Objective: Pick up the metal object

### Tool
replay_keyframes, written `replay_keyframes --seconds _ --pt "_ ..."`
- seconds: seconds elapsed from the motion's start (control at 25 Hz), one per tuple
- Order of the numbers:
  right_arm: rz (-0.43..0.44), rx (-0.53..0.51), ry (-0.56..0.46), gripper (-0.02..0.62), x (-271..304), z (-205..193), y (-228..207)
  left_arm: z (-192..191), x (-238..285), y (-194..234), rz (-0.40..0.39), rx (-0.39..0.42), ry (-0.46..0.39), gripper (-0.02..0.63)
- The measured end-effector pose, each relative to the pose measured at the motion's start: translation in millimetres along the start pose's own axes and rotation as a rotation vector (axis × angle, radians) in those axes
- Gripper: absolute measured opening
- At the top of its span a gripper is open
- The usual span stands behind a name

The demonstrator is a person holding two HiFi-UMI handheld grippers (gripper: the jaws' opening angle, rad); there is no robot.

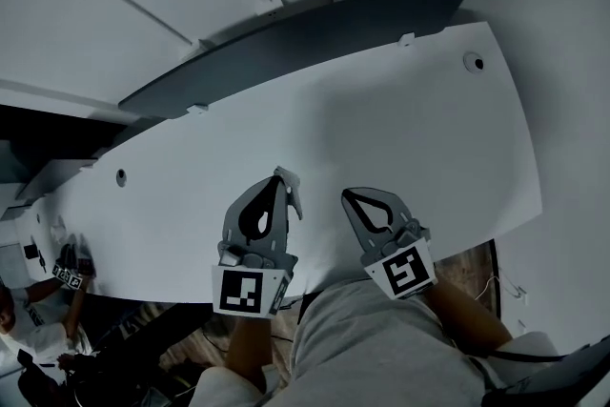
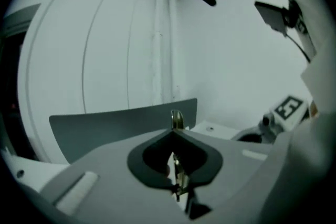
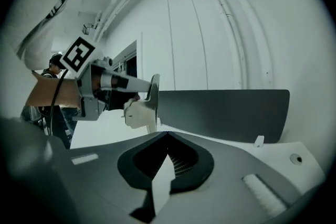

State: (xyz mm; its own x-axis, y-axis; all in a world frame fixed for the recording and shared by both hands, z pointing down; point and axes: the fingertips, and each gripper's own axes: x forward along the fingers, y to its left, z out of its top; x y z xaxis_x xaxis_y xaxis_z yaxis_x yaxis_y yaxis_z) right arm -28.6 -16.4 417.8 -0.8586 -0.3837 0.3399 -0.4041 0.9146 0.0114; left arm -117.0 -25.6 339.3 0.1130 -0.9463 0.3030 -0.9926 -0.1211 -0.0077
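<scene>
My left gripper [image 1: 275, 179] hovers above the white table [image 1: 410, 129], shut on a thin metal object [image 1: 292, 193] that sticks out past its tips to the right. In the left gripper view the object's shiny edge [image 2: 177, 119] stands upright above the closed jaws [image 2: 173, 132] and shows again in the gap behind them. The right gripper view shows the metal object [image 3: 153, 93] side-on as a flat plate with a pale part below it, held out by the left gripper [image 3: 146, 96]. Beside it, my right gripper [image 1: 349, 196] is shut with nothing in it [image 3: 167, 135].
A dark grey divider panel [image 1: 286, 38] runs along the table's far edge, against white walls. Round cable holes [image 1: 474, 63] sit in the tabletop near the far corners. A person [image 1: 29, 319] is at the lower left beyond the table's near edge.
</scene>
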Motion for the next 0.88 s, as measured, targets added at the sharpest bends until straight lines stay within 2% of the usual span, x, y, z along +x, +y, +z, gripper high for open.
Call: replay_keyframes --seconds 0.12,0.24,0.32,0.52,0.64,0.72,0.88 --pt "0.003 -0.045 -0.021 0.002 6.7 7.9 11.6 24.6 -15.8 4.8 -0.026 -0.109 -0.089 0.0" --pt "-0.043 -0.121 -0.058 0.003 10.9 16.2 17.4 44.9 -24.7 2.2 -0.059 -0.215 -0.148 0.0" --pt "-0.074 -0.189 -0.047 0.136 13.7 19.6 19.5 54.6 -29.4 0.0 -0.075 -0.255 -0.177 0.0" --pt "-0.16 -0.362 -0.054 0.193 22.9 38.4 19.7 65.9 -35.9 -8.8 -0.117 -0.333 -0.214 0.0" --pt "-0.21 -0.435 -0.086 0.192 24.8 55.5 20.0 69.6 -40.5 -18.5 -0.145 -0.347 -0.222 0.0" --pt "-0.232 -0.42 -0.104 0.121 24.0 64.4 13.8 74.0 -43.3 -21.3 -0.146 -0.336 -0.232 0.0" --pt "-0.263 -0.384 -0.14 0.099 18.2 78.8 4.1 86.2 -48.1 -24.2 -0.15 -0.317 -0.261 0.0"
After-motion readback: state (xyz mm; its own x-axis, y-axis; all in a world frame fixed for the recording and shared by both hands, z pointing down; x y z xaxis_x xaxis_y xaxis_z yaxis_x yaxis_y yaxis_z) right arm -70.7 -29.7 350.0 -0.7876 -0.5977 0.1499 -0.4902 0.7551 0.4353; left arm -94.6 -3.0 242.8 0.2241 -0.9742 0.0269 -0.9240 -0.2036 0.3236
